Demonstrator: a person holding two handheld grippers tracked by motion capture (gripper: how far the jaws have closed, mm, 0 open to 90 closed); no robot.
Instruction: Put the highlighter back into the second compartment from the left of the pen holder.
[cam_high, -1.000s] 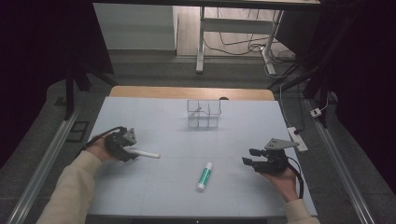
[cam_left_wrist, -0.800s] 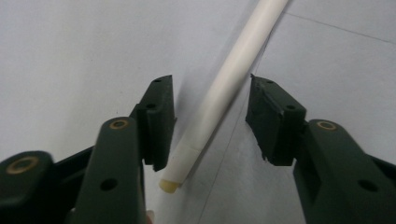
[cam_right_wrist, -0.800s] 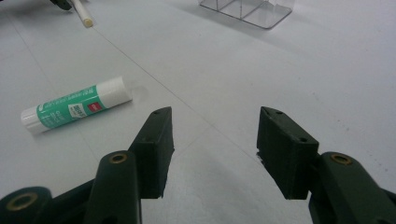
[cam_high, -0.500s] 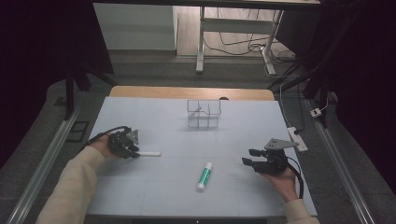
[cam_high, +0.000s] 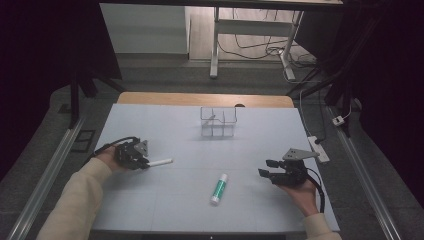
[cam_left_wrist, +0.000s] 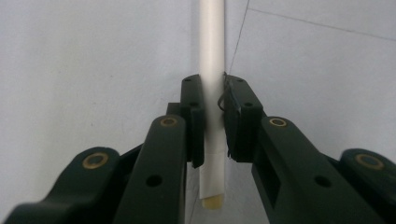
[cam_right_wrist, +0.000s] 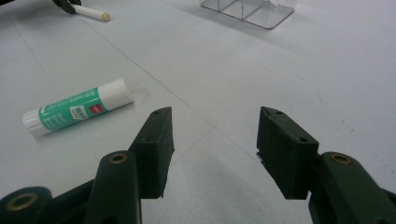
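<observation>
Two pads of the left tool (cam_left_wrist: 214, 116), having just closed, clamp the white stick (cam_left_wrist: 211, 60) near its end on the worktop (cam_high: 165, 210); lift it level toward the clear organizer (cam_high: 218, 121), while the right tool (cam_right_wrist: 212, 149) stands apart beside the glue stick (cam_right_wrist: 77, 111).

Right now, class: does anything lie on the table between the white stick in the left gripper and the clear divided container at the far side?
Nothing visible does. The left gripper is shut on the white stick, and the table is bare up to the clear divided container. The glue stick lies nearer the person, off that line.
</observation>
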